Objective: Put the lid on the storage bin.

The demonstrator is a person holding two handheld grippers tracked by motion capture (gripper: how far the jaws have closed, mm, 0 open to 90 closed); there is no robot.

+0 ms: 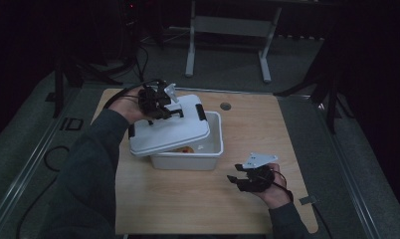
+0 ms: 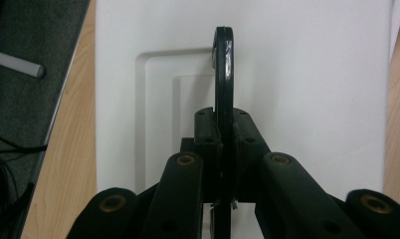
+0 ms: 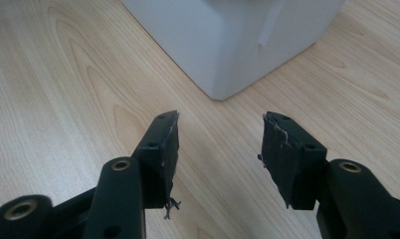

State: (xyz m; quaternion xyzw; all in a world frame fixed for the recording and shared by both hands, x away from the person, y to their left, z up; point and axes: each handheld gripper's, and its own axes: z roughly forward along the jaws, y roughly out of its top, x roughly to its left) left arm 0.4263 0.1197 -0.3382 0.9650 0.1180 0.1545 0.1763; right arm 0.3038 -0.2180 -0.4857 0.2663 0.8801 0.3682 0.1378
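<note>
Now, one white lid (image 1: 170,130) lifted askew over one white bin (image 1: 214,149) mid-table, left gripper (image 1: 175,112) clenched on lid's black handle (image 2: 224,74), right gripper (image 1: 235,174) spread, nothing between, no readable labels.

Lid (image 1: 170,130) askew on box (image 1: 214,149) — table (image 1: 257,124) centre; right hand-held gripper (image 1: 236,175) before box.

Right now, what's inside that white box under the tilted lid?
Through the gap under the lid, the white box shows something small and orange-yellow on its floor. The lid covers the rest, so what it is stays unclear.
</note>
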